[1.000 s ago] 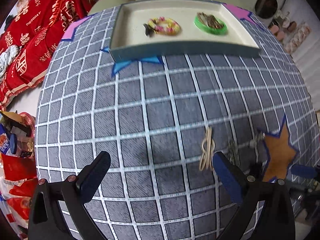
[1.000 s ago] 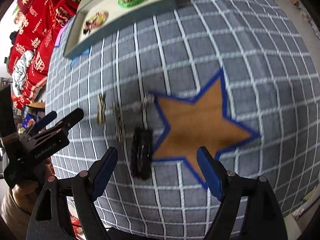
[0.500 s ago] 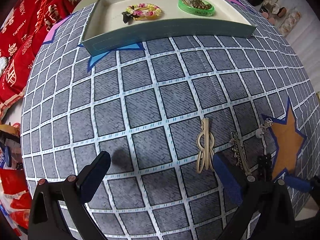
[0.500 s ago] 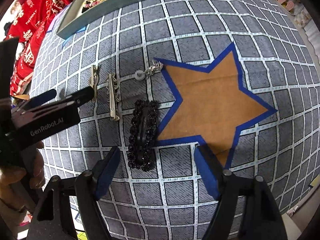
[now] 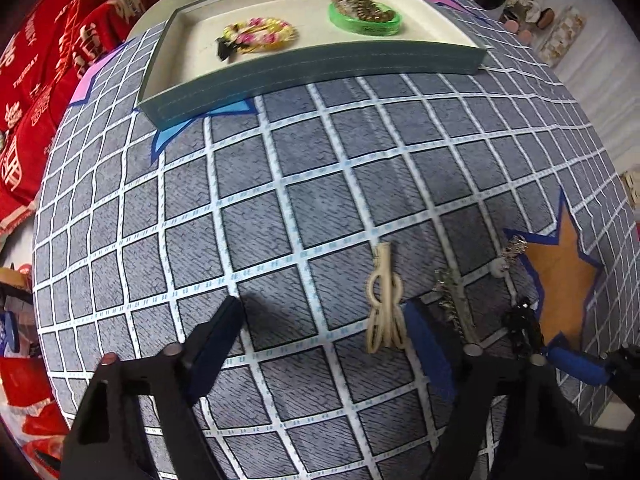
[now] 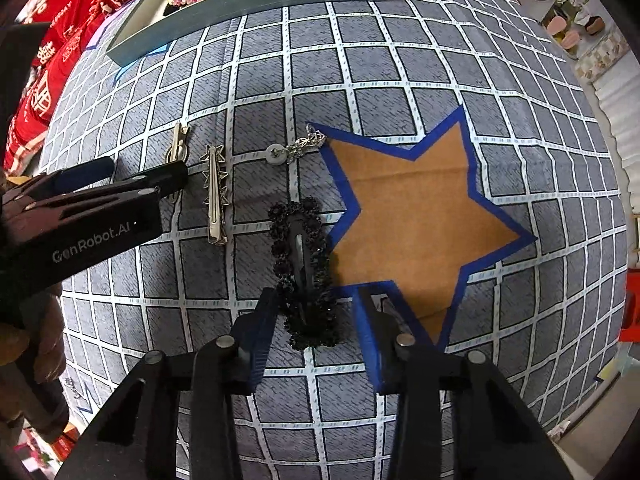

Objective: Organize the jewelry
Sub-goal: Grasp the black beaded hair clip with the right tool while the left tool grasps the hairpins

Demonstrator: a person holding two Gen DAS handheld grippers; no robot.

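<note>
Grey cloth with a white grid [image 5: 256, 184] is covering the table, with red embroidered bedding [image 5: 36, 92] lying off to the left side. At the far edge a shallow tray with teal walls [image 5: 320, 68] is sitting on the cloth, holding a yellow and pink flower hair tie [image 5: 260, 34] beside a green bangle [image 5: 364, 18] with brownish pieces piled in it. An orange star patch edged in blue [image 6: 416, 216] is lying on the cloth toward the right. Four pieces are lying loose to the left of that star: a cream hair clip [image 5: 384, 300], a silver star-studded clip [image 6: 215, 192], a small ring on a chain [image 6: 294, 150] touching the star's upper left point, and a black beaded snap clip [image 6: 306, 268] lying along the star's left edge. The left gripper [image 5: 320, 340] is hovering low with its jaws standing wide apart, the cream hair clip lying just inside its right finger [image 5: 428, 344]; nothing is being held. The right gripper [image 6: 316, 340] is hanging over the near end of the black beaded snap clip, its blue fingers [image 6: 256, 344] standing moderately apart on either side of the clip's lower end, not touching it as far as can be seen. In the right wrist view the left gripper's black body [image 6: 80, 216] is reaching in from the left toward the cream clip.
</note>
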